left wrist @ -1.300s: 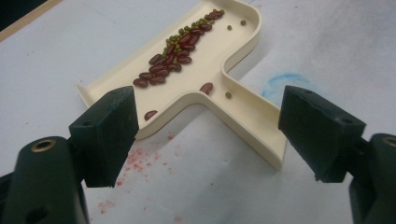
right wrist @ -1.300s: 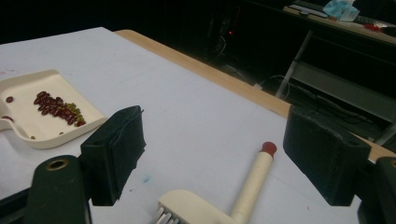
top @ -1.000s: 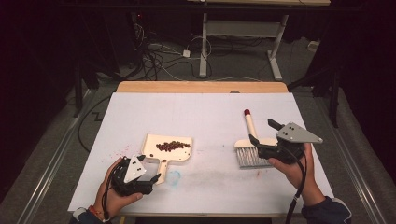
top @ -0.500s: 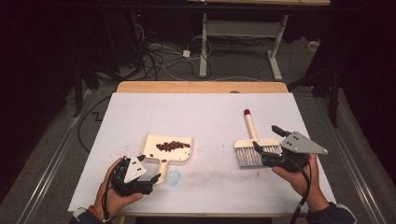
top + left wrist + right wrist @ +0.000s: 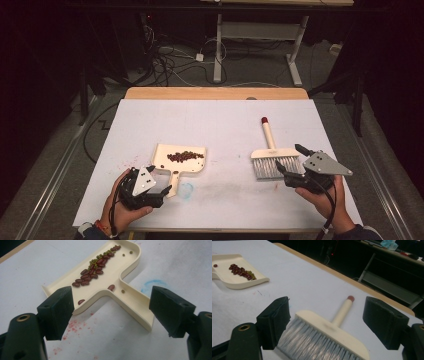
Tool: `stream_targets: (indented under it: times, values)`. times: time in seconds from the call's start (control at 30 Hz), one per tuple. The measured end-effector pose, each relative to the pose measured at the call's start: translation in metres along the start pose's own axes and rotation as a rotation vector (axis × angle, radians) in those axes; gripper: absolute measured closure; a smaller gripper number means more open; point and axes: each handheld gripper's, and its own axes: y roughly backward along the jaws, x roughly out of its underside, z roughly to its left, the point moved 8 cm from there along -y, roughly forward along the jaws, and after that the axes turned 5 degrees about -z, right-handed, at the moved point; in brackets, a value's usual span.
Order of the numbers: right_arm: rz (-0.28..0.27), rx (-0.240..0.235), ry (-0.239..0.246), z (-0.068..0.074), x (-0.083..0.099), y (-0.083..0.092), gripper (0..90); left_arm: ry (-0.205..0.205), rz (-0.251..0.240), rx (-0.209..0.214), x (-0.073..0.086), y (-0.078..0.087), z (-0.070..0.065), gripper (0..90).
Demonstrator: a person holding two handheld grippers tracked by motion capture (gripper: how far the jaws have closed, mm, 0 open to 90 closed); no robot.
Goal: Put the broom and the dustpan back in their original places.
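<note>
A cream dustpan (image 5: 192,167) lies on the white table cover at near left, with a line of red and green beans (image 5: 182,156) in it. Its handle points at my left gripper (image 5: 162,192). That gripper (image 5: 113,308) is open, and the handle (image 5: 132,307) lies between the jaws without touching either. A cream brush (image 5: 270,152) with grey bristles and a red-tipped handle lies flat at right. My right gripper (image 5: 291,162) is open at the bristle end. In the right gripper view (image 5: 325,322) the brush head (image 5: 329,332) sits between the wide jaws, and the dustpan (image 5: 237,280) shows far left.
A faint blue mark (image 5: 186,190) and red specks (image 5: 75,325) stain the white cover (image 5: 215,125) near the dustpan. The table's wooden far edge (image 5: 215,93) borders a dark floor with cables and another table's frame (image 5: 260,35).
My right gripper has drawn back toward the near right edge, away from the brush head. The brush has stayed in place. The left gripper and the dustpan have not moved.
</note>
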Motion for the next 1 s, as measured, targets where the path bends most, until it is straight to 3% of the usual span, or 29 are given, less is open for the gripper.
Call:
stream_targets:
  times: [0.4,0.63,1.0]
  values:
    - [0.025,-0.002,0.006,0.003,0.023,0.008,21.4,-0.003,0.001,0.000,0.000,0.000,0.000,19.7]
    - [0.060,-0.027,-0.036,0.007,0.045,0.015,21.2,0.000,-0.001,-0.001,-0.001,0.000,0.001,19.7]
    - [0.136,-0.078,-0.016,0.025,0.078,0.023,21.3,-0.001,-0.006,0.001,-0.001,-0.001,0.001,19.7]
